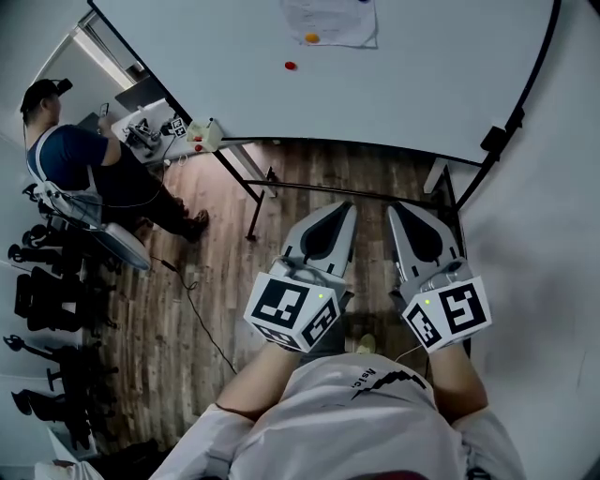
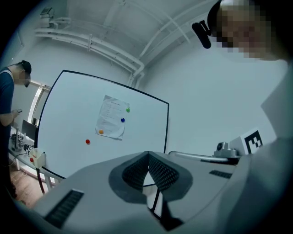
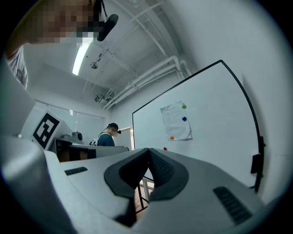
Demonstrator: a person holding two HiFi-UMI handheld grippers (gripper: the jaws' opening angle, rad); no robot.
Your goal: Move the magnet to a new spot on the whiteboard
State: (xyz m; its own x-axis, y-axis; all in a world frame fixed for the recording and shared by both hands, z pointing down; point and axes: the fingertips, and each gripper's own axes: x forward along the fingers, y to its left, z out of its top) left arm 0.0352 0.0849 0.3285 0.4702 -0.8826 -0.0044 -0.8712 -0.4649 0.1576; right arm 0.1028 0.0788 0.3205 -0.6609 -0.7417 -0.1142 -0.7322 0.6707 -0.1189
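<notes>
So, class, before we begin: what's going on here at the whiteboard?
A person faces the whiteboard with a gripper in each hand. The left hand-held gripper and the right hand-held gripper are both shut and empty, held low, well short of the board. A red magnet sits alone on the board, just below-left of a sheet of paper. Nothing has been touched yet.

At the top edge of the head view, the whiteboard [image 1: 422, 75] and the upper part of the sheet of paper [image 1: 330, 21] are cut off. The sheet's print is too small to read. A person [image 2: 8, 96] is half cut off at the left edge of the left gripper view.
</notes>
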